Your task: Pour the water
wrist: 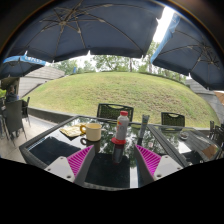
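My tool (113,160) is level, pointing straight across the bench (45,150), fingers spread wide apart, gripping nothing. Left pink pad (79,159) and right pink pad (149,160) sit low over the near edge of the bench.

Left to right on the bench: black chairs (13,117) off the left edge on the patio; a plate with food (71,130) toward the far left part; a light cup (93,132) just beside it; then the water bottle (121,131), red cap, upright, mid-bench, ahead of my fingers and lined up with the gap between them, not touched. Right of the bottle a tall dark item (144,128), can't tell what. More clutter at the far right edge, unclear.

Bench top is glassy and reflective. Two dark chairs (114,111) stand at the far edge. Outdoors: big dark umbrellas (85,25) overhead, grassy slope (120,88) beyond, trees and sky behind.
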### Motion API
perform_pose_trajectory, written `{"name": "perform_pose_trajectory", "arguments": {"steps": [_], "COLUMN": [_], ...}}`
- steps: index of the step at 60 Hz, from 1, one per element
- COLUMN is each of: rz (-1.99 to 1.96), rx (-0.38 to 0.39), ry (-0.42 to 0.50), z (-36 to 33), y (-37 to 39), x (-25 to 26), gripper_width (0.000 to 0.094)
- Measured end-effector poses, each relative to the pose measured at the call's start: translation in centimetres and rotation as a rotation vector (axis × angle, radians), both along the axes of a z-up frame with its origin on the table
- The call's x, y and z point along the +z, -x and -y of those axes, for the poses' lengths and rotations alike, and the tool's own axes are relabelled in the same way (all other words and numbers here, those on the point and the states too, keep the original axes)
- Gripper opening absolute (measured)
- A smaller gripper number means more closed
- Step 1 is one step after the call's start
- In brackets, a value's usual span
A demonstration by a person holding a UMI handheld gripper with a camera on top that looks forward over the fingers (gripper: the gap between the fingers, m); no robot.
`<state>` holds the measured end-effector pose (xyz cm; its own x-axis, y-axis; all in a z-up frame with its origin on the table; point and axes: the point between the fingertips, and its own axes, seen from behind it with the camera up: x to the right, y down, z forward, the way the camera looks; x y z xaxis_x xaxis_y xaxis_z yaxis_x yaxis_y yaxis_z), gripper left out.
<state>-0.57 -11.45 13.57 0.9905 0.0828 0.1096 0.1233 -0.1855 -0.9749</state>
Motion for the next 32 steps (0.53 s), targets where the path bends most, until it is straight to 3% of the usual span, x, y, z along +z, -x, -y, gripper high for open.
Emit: {"name": "perform_pose_trajectory", "arguments": {"steps": [15, 32], "rz": [0.061, 0.063], "rx": [-0.010, -0.096], "ry": [-0.029, -0.029], "z": [2.7, 4.5], "y": [-0.1, -2.3], "x": [0.6, 0.5], "gripper_width": [0.0834, 0.0831]}}
